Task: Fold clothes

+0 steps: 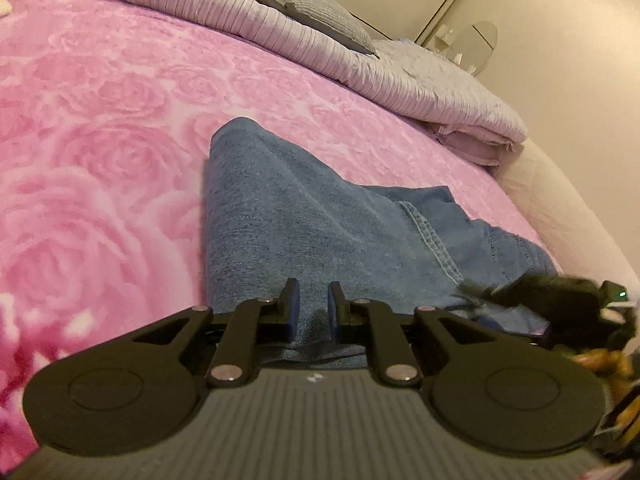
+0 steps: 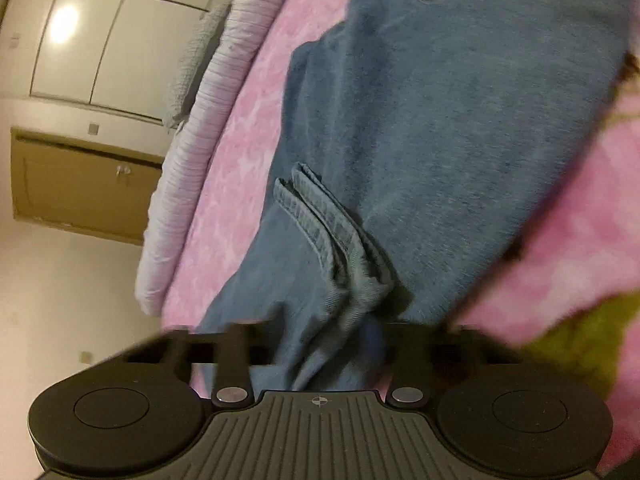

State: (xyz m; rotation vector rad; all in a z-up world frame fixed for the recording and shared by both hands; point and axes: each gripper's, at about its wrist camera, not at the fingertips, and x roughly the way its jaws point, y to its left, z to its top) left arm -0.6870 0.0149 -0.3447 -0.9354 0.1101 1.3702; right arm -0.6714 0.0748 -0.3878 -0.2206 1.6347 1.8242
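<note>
My left gripper (image 1: pixel 313 308) has its fingers (image 1: pixel 291 306) set a narrow gap apart, with denim filling the space between the blue pads; I read that as a pinch on the jeans (image 1: pixel 304 216), whose cloth rises from the pads and slopes away across the bed. From there the jeans spread forward and to the right, a stitched pocket (image 1: pixel 434 236) showing on the lower part, all of it lying on the pink rose blanket (image 1: pixel 100 128). At the right edge of my left view I catch the right gripper (image 1: pixel 560 292), blurred, at the jeans' far edge.

My right gripper (image 2: pixel 320 340) is smeared by blur. Denim bunches straight into the gap between its fingers, with a doubled hem (image 2: pixel 320 216) running toward them, but I cannot tell whether the fingers are clamped or apart.

Beyond the jeans, a ribbed lilac quilt (image 1: pixel 280 36) is heaped along the far side of the blanket with a grey pillow (image 1: pixel 316 12) on top. Behind that stand pale wardrobe doors (image 2: pixel 92 40), and the right view also shows a brown cabinet (image 2: pixel 80 184).
</note>
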